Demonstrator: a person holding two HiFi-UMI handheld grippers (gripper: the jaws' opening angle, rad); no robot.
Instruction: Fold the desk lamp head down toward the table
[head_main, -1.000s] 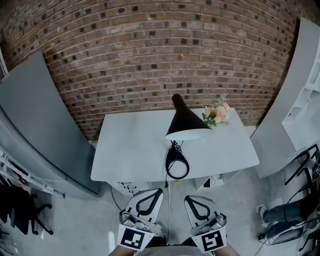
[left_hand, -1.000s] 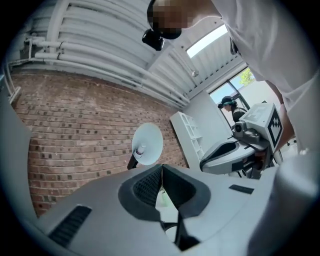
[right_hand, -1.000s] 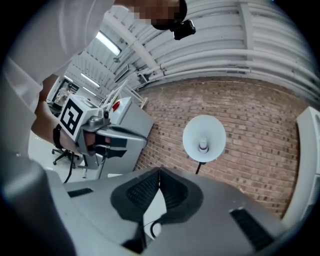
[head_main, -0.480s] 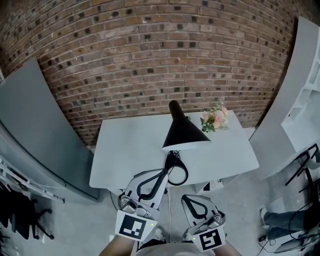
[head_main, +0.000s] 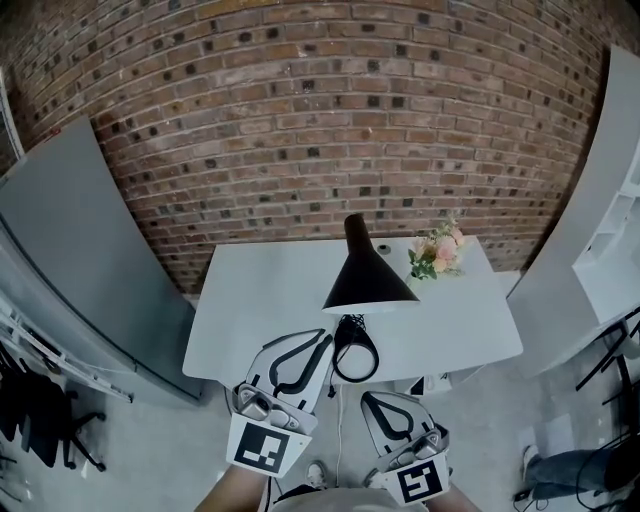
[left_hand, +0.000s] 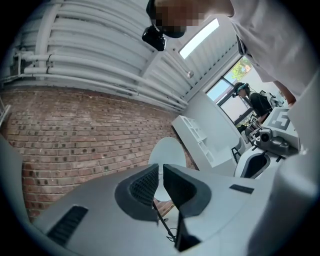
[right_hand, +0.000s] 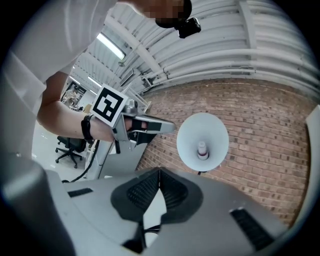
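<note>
The desk lamp stands on the white table (head_main: 260, 300), its black cone shade (head_main: 365, 275) raised above its ring-shaped black base (head_main: 354, 350). The shade's white inside faces me, showing as the shade (left_hand: 172, 150) in the left gripper view and as the shade (right_hand: 202, 141) with its bulb in the right gripper view. My left gripper (head_main: 322, 340) is shut and empty, lifted at the table's near edge just left of the base. My right gripper (head_main: 385, 400) is shut and empty, lower and nearer to me. Neither touches the lamp.
A small bunch of flowers (head_main: 437, 250) sits on the table right of the lamp. A brick wall (head_main: 320, 120) runs behind the table. A grey panel (head_main: 80, 250) leans at the left, white shelving (head_main: 610, 250) stands at the right. The lamp's cable (head_main: 338, 420) hangs off the front edge.
My left gripper has risen and moved forward to the table's near edge beside the lamp base. The right gripper has stayed low and shifted only a little.
</note>
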